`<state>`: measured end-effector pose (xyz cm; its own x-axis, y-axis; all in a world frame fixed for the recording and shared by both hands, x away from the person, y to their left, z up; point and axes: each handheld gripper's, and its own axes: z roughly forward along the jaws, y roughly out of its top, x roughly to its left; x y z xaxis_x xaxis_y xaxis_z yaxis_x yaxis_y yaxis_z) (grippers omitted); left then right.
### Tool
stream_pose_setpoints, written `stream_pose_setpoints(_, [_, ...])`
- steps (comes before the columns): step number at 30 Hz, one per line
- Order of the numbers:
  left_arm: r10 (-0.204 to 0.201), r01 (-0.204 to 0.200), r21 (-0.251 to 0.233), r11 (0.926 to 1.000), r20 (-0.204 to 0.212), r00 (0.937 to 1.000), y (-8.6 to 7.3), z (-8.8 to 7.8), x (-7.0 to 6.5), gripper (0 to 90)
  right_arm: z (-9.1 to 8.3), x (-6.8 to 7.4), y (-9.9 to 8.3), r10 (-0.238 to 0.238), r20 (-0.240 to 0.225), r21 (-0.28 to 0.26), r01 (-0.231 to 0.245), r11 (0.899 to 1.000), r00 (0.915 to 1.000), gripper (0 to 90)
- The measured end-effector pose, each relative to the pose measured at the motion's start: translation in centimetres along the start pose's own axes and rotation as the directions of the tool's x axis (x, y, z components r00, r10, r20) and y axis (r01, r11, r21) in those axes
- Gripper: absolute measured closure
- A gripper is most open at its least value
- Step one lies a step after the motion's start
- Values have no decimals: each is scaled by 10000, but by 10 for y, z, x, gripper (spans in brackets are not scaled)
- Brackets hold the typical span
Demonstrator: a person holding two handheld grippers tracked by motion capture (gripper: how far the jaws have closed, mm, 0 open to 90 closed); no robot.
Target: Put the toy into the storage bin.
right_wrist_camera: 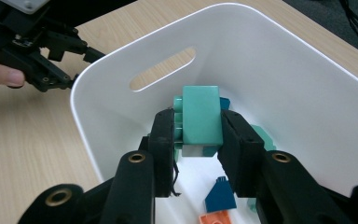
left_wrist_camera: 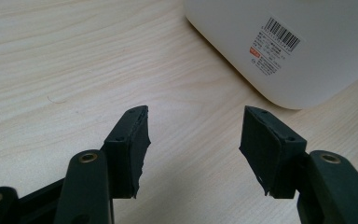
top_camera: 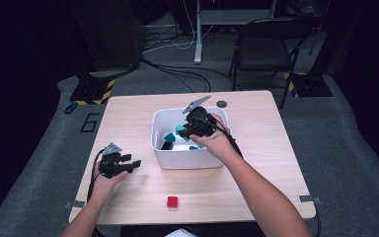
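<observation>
Here we see the right gripper (right_wrist_camera: 197, 135) clamped on a teal block (right_wrist_camera: 199, 120) above the white bin (right_wrist_camera: 279, 70); a slack grip could drop it short. The left gripper (left_wrist_camera: 193, 140) rests empty, jaws apart.

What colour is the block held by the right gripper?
Teal block, seen best in the right gripper view.

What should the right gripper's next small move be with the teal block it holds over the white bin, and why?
Probably open the jaws and let it drop. The right gripper is clamped on the teal block inside the white bin, above other blocks on the bin floor. The left gripper waits open over the table, holding nothing. If instead blocks are being taken out, lifting clear would follow.
</observation>
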<state>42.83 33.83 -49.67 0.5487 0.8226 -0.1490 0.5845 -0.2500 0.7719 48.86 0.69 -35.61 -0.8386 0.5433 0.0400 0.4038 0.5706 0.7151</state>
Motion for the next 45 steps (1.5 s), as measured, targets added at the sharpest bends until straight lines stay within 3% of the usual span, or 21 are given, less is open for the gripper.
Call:
stream_pose_setpoints(8, [-41,40,36,10000,29,10000,0,0,0,414,23,-8,9,-125,87,262,123,9996,9999,670])
stream_pose_setpoints(17, [19,-19,34,10000,48,10000,0,0,1,414,40,-19,11,234,281,498,-248,9985,9993,669])
stream_pose_setpoints(22, [11,-11,42,10000,72,10000,0,0,1,414,48,-25,12,184,346,675,-207,9975,9992,669])
stream_pose_setpoints(31, [10,-9,-46,10000,58,10000,0,0,1,415,63,-26,12,290,503,1145,-346,9928,9983,667])
stream_pose_setpoints(35, [-4,4,-94,10000,19,10000,0,0,1,414,64,-24,13,340,520,1111,-397,9930,9981,598])
stream_pose_setpoints(45, [-13,12,-103,9999,-12,10000,0,1,1,414,44,-20,12,125,590,782,-171,9968,9982,576])
